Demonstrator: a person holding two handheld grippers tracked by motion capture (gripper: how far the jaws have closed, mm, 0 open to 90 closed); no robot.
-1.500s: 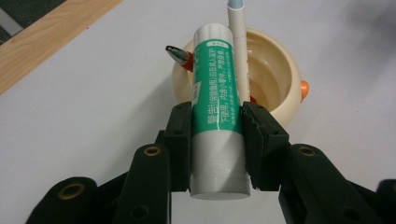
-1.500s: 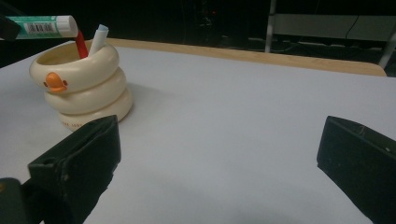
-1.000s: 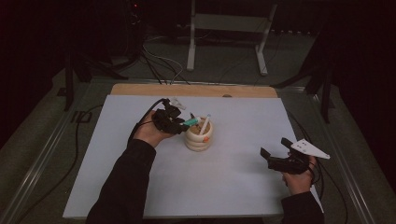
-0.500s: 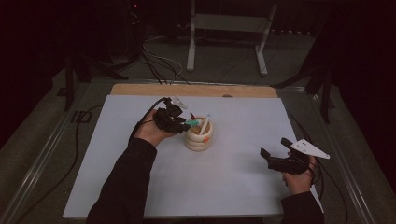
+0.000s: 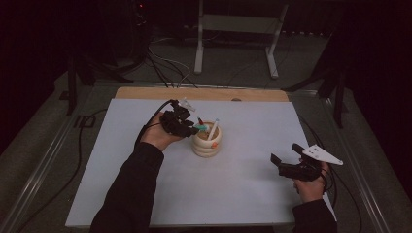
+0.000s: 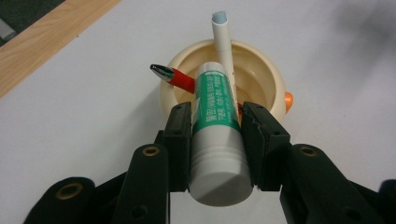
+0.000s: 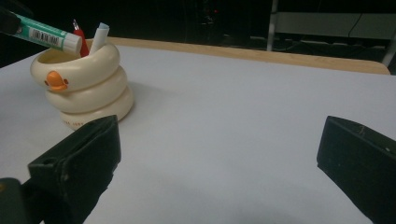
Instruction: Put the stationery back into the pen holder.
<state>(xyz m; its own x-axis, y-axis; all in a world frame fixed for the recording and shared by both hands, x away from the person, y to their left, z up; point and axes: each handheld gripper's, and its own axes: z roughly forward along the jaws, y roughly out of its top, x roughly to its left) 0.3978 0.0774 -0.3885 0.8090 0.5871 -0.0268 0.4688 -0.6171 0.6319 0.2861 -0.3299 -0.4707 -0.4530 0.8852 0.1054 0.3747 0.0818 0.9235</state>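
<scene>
A cream ringed pen holder with an orange beak stands mid-table. Inside it lean a red pen and a white pen. My left gripper is shut on a green-and-white glue stick, tilted with its far end over the holder's mouth. My right gripper stands open above the bare table at the near right, well apart from the holder.
The white table top has a wooden strip along its far edge. Cables trail off the left side. A metal stand is on the floor beyond the table.
The left gripper has shifted slightly with the glue stick over the holder. The right gripper has stayed in place.
</scene>
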